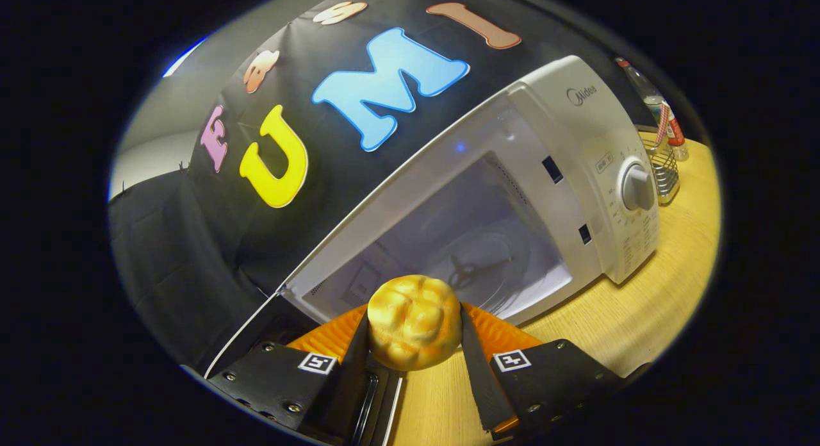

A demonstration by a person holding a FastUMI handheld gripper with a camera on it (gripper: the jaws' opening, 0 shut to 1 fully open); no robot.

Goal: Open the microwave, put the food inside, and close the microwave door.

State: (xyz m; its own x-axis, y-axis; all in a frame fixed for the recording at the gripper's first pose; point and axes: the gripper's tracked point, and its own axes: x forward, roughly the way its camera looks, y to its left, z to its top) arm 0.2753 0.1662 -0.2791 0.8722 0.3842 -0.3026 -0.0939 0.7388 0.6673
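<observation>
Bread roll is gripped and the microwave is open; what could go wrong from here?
1. The bread roll sits at the very tips of the hand-held gripper, so it might slip out before reaching the microwave cavity.
2. The view is tilted; the roll could catch the lower front frame going in.
3. The open door's edge lies close beside the fingers.

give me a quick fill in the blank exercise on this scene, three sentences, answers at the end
1. The tool is shut on a golden ____.
2. The microwave has its door ____, so the glass turntable inside can be seen.
3. The microwave stands on a ____ table.

Missing words: bread roll; open; wooden
</observation>
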